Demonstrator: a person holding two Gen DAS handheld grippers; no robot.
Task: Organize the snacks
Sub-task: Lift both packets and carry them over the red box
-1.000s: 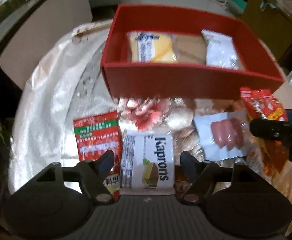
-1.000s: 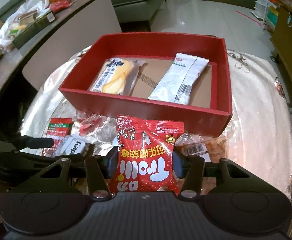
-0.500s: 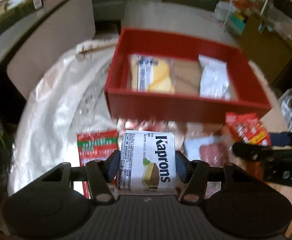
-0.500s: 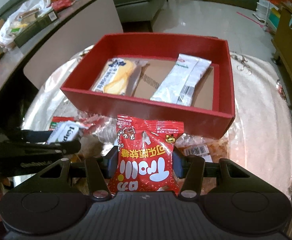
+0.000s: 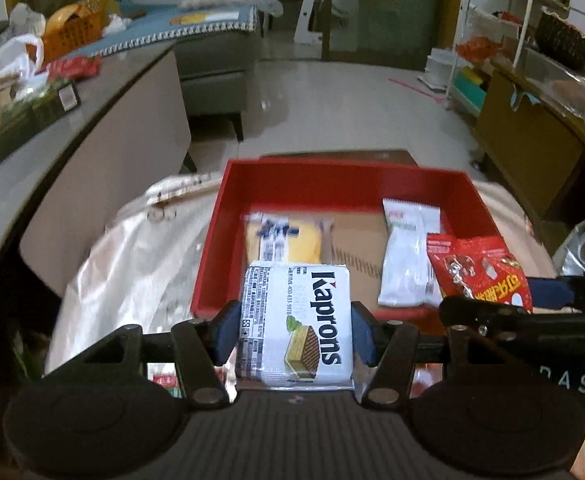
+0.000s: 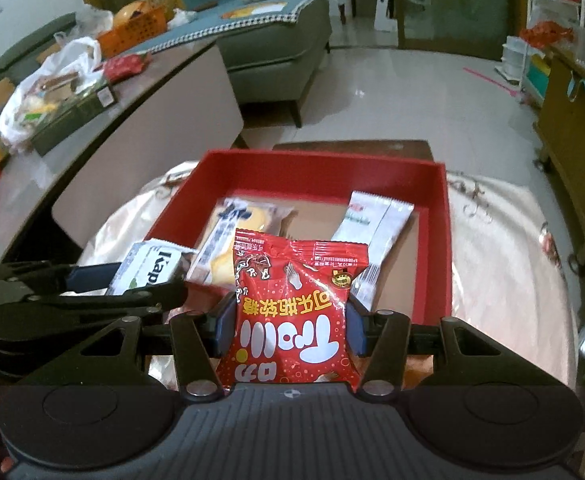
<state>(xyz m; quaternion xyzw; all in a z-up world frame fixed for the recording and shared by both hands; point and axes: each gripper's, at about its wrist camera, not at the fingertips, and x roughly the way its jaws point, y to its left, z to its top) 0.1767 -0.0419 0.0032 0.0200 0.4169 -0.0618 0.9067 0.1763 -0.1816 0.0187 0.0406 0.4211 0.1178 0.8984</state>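
Both grippers' fingers clamp snacks: Kaprons wafer pack (image 5: 295,326), red candy bag (image 6: 292,316)

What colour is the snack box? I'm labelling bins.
Red box, brown cardboard floor; clearest in right wrist view.

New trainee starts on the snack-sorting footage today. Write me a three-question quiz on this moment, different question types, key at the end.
1. True or false: the left claw is shut on the white Kaprons wafer pack.
2. Multiple choice: what does the right claw hold? A) a yellow cake packet B) the red candy bag C) nothing
3. Fill in: inside the red box lie the yellow cake packet and the long ____ packet.

Key: 1 true; 2 B; 3 white
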